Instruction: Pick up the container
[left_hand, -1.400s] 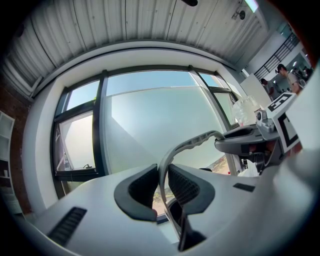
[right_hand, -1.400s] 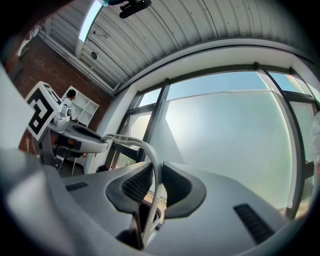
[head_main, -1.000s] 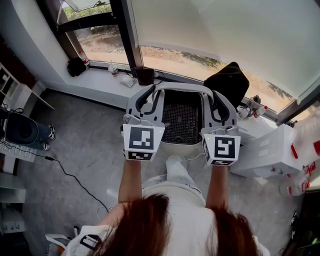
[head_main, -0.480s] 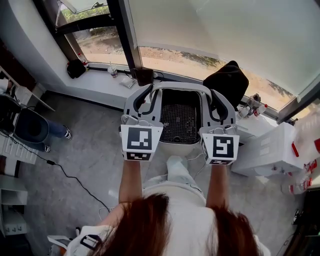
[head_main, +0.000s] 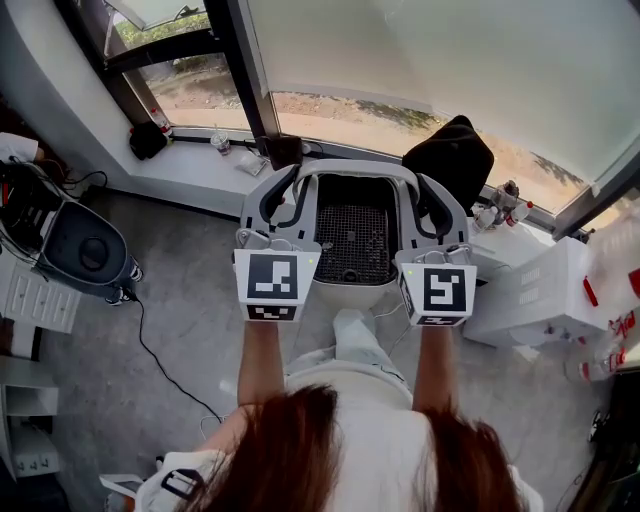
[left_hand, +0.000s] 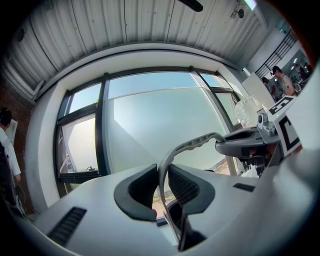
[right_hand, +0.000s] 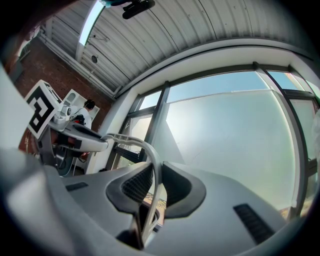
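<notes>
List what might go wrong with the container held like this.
1. The left gripper and the right gripper clamp only the thin curved handle, so it may slide between the fingers.
2. The container seems to hang clear of the floor. A slip would probably drop it.
3. With one grip on each side of the handle, uneven hand motion could tilt the container or twist the handle.
</notes>
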